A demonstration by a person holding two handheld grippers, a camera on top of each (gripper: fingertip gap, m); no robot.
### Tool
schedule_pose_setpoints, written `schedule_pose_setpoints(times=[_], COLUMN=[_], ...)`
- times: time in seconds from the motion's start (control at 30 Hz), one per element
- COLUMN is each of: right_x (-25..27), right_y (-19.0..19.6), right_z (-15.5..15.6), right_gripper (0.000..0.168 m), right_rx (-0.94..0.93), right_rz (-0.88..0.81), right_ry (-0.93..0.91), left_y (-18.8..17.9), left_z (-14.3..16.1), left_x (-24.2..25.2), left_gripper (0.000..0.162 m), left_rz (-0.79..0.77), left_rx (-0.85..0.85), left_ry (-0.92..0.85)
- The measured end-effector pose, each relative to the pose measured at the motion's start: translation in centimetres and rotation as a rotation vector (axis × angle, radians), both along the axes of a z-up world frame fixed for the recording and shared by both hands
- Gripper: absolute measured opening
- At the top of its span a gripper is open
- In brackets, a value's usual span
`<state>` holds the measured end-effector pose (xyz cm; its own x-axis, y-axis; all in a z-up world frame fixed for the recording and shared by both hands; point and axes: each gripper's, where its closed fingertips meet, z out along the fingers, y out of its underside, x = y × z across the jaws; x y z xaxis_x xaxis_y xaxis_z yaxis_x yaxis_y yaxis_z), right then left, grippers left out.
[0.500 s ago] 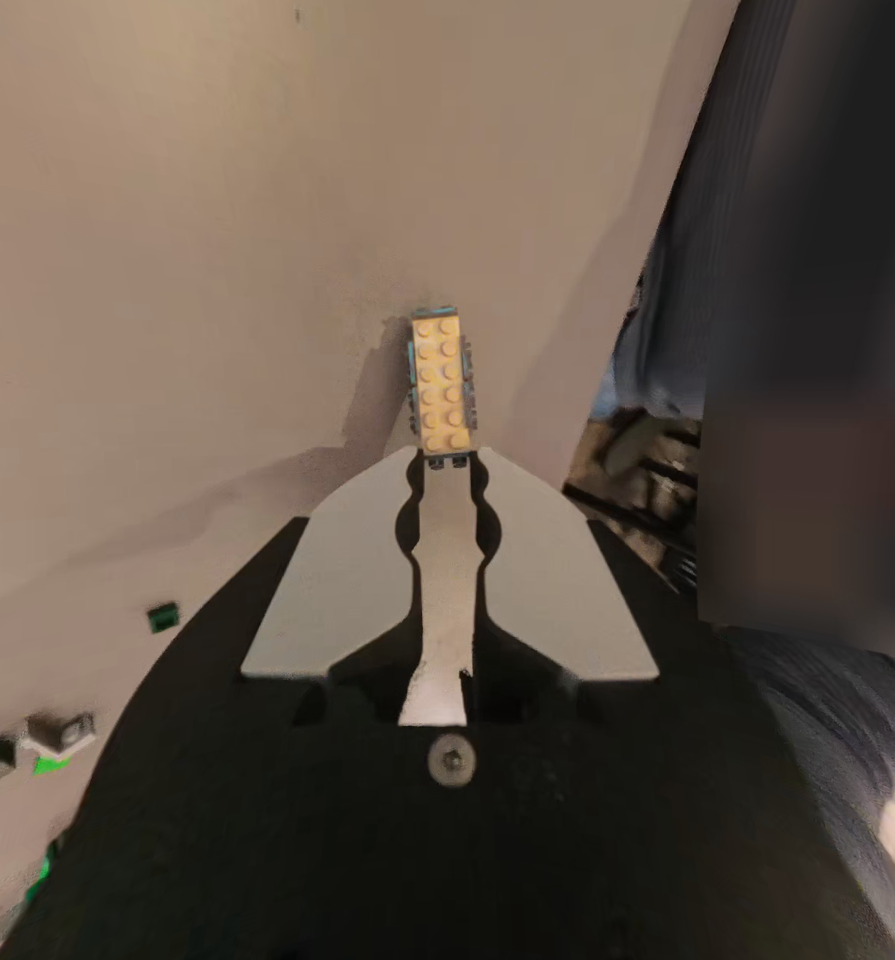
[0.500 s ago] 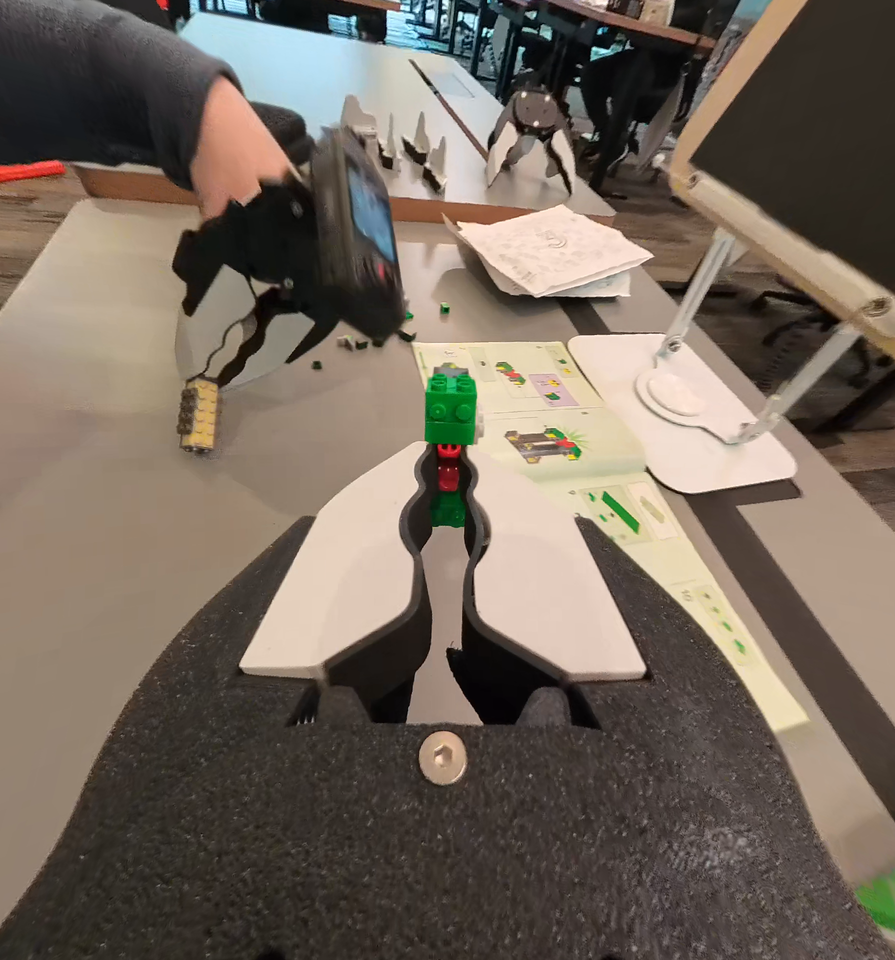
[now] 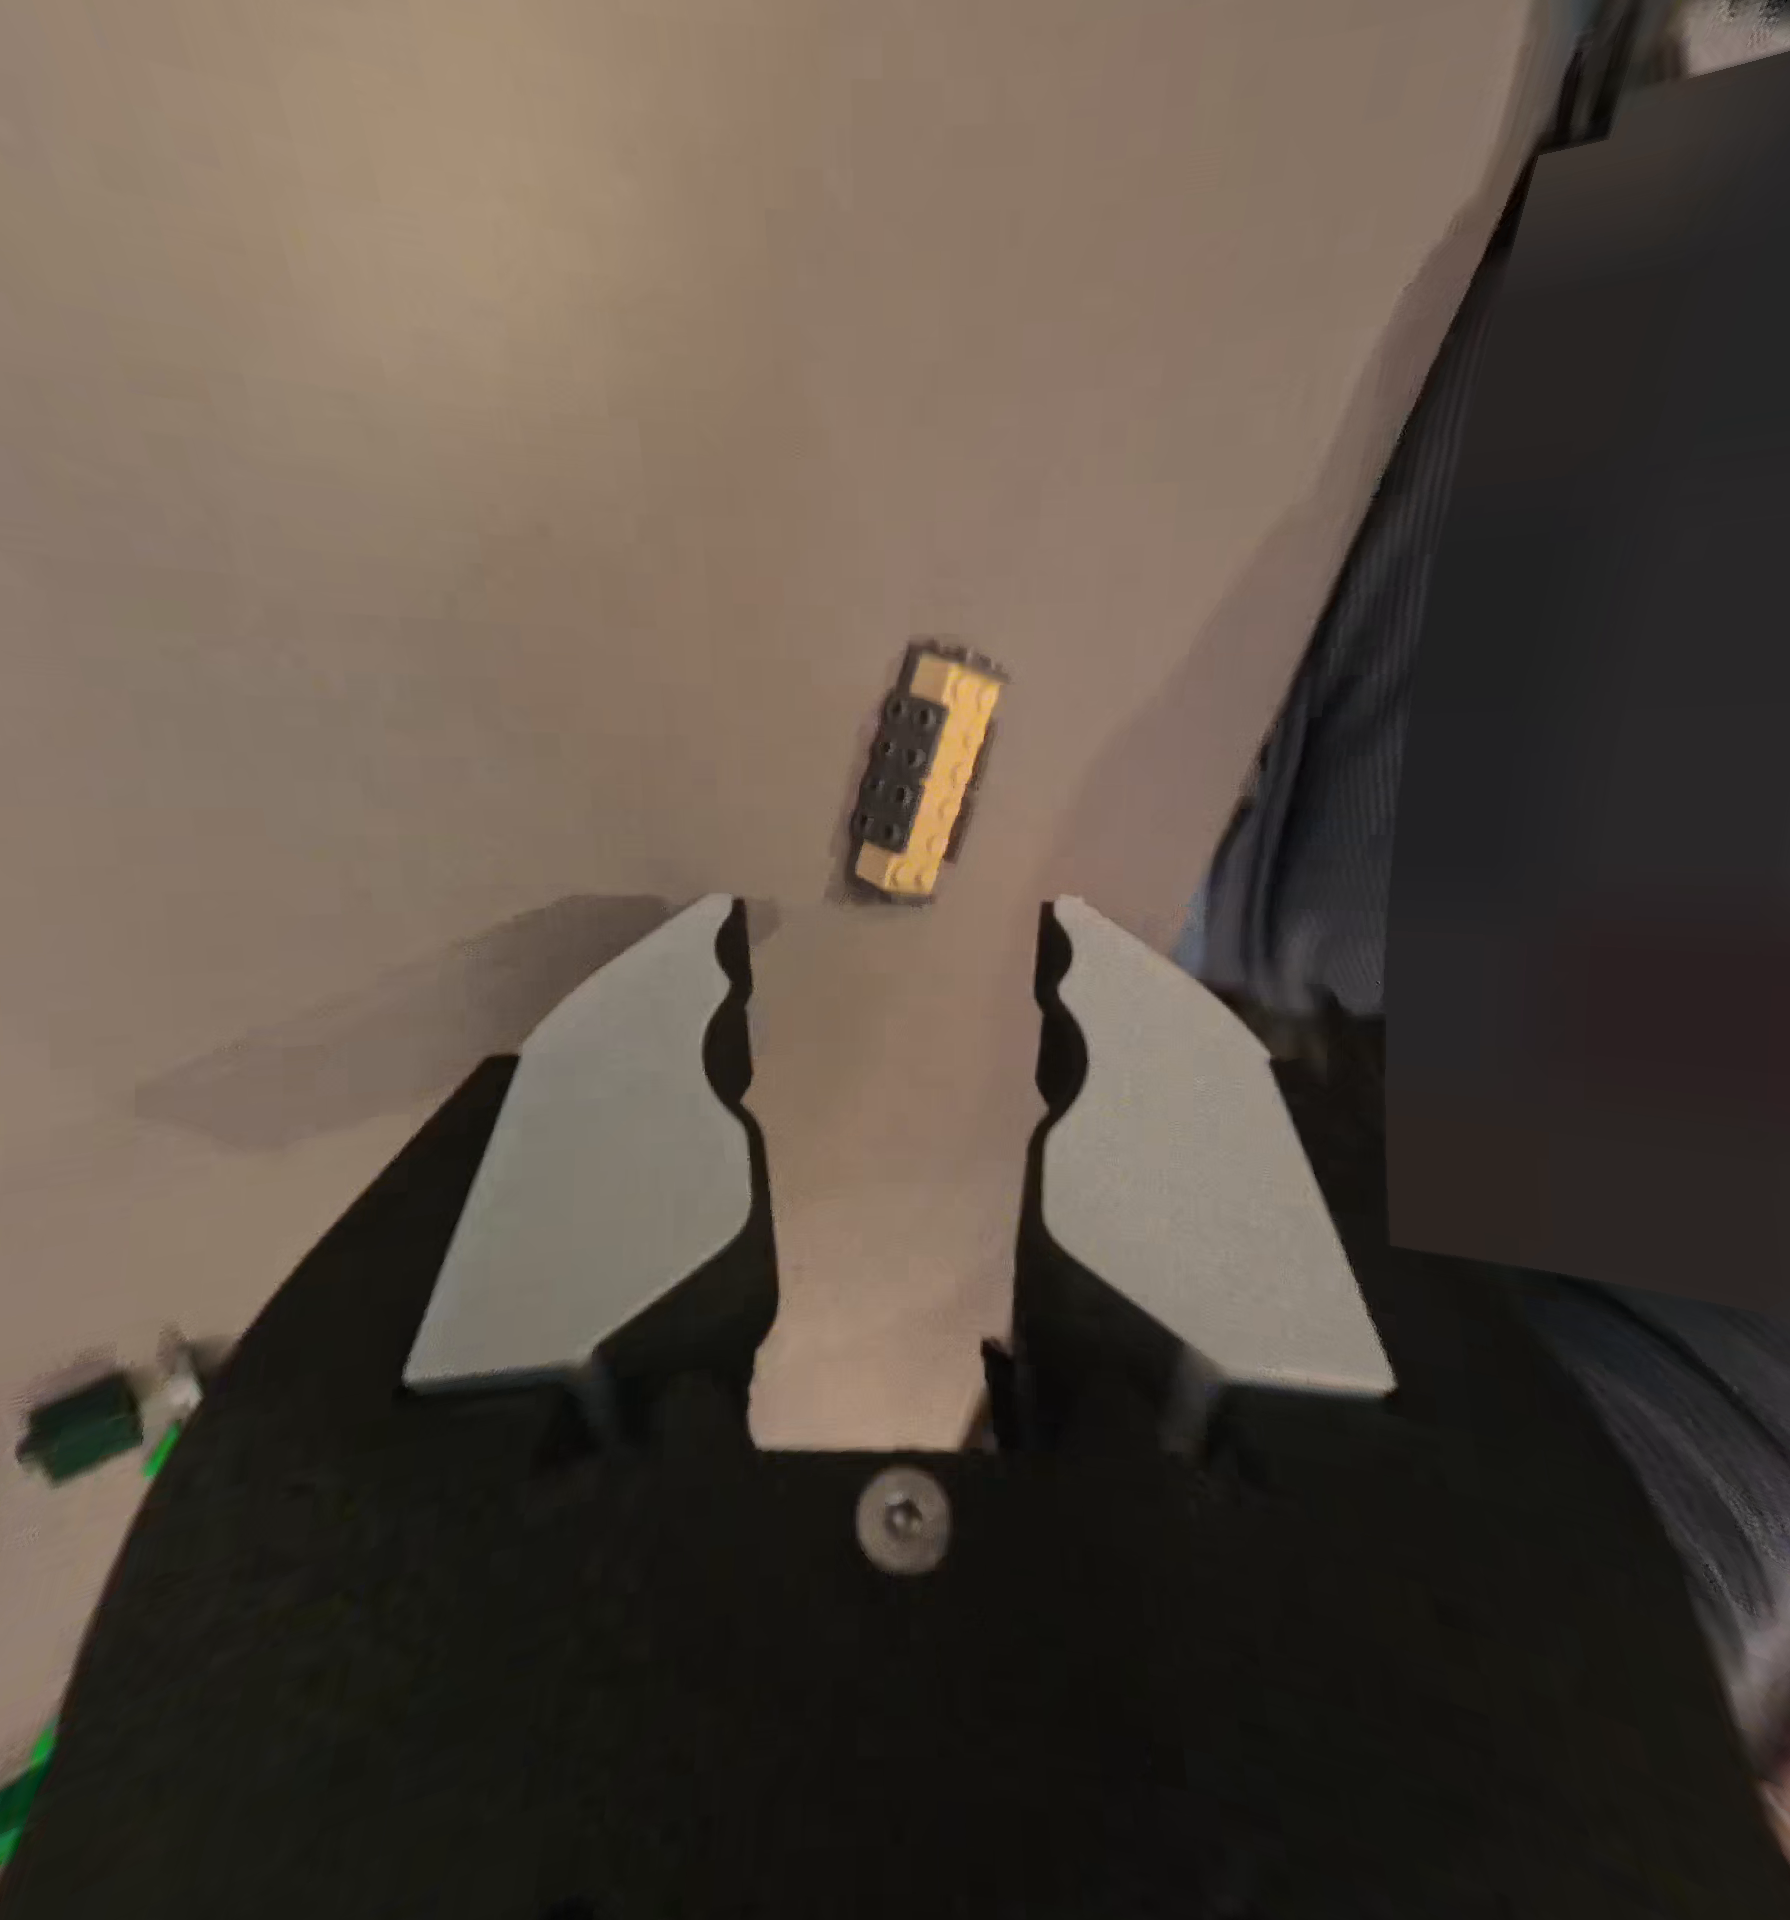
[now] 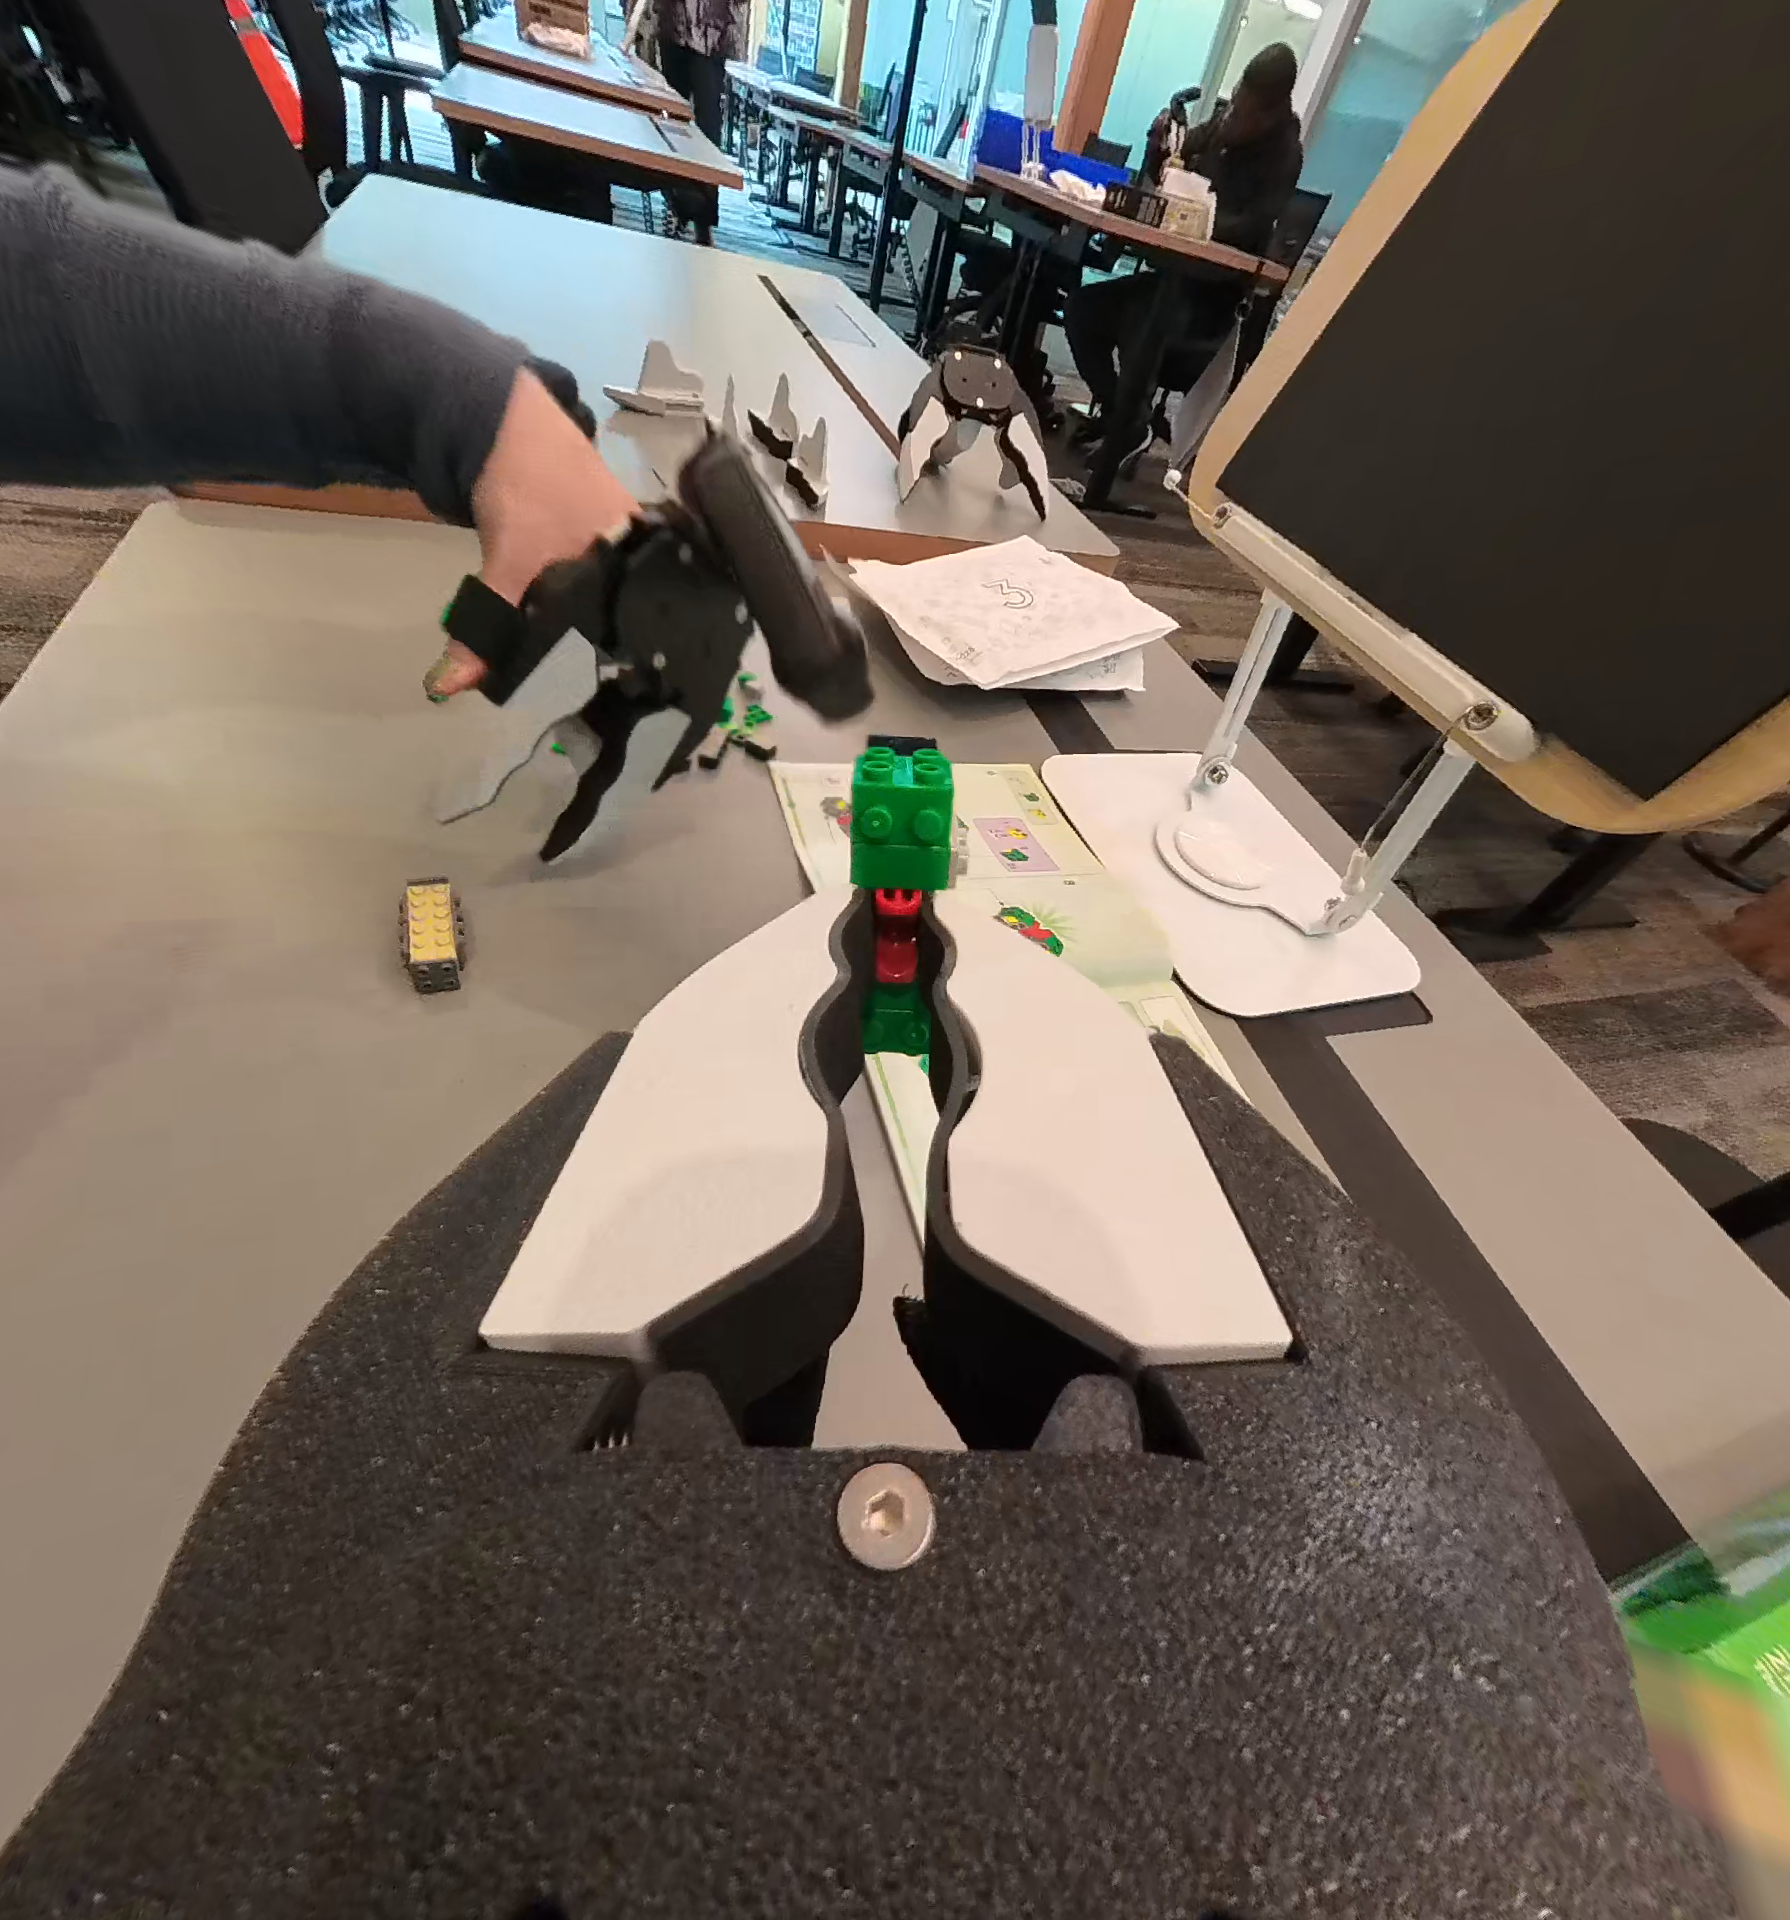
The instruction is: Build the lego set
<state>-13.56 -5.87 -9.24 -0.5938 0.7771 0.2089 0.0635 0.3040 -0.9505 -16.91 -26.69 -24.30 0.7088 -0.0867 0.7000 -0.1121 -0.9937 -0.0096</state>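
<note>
Lego: yellow-and-black block (image 3: 924,769) lies on grey surface (image 3: 455,520), just ahead of left gripper (image 3: 893,914), not touching; its jaws spread wide w/ nothing between. Right gripper (image 4: 896,914) jaws closed on green-and-red lego stack (image 4: 901,821), held upright over instruction sheet (image 4: 1067,914). Loose green bits (image 4: 740,722) farther back, near papers (image 4: 1016,613).

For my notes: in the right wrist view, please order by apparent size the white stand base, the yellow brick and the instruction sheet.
1. Instruction sheet, though partly hidden by the claw.
2. White stand base.
3. Yellow brick, clearly smallest.
</note>
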Motion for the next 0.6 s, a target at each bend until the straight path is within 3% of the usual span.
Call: schedule_pose_setpoints(times=[0.07, 0.17, 0.23, 0.4, 0.6], right_x=[0.1, 0.3, 0.2, -0.2, -0.3], right_y=[-0.2, -0.6, -1.0, -2.8, -5.2], right_z=[0.2, 0.5, 0.4, -0.2, -0.5], right_gripper=[0.007, 0.007, 0.007, 0.007, 0.007], right_rx=[-0.003, -0.006, -0.003, -0.013, -0.070], right_rz=[0.010, 0.027, 0.038, 0.093, 0.192], right_ry=[0.007, 0.015, 0.014, 0.010, 0.002], left_y=[0.8, 1.6, 0.9, -0.7, 0.6], left_z=[0.6, 1.4, 2.0, 1.7, 0.8], left_x=[-0.2, -1.1, -1.3, 1.6, 2.6], left_gripper=[0.063, 0.079, 0.089, 0.097, 0.102], left_rz=[0.119, 0.349, 0.510, 0.881, 1.068], left_rx=[0.207, 0.544, 0.670, 0.707, 0.732], left_ry=[0.098, 0.433, 0.678, 0.958, 1.060])
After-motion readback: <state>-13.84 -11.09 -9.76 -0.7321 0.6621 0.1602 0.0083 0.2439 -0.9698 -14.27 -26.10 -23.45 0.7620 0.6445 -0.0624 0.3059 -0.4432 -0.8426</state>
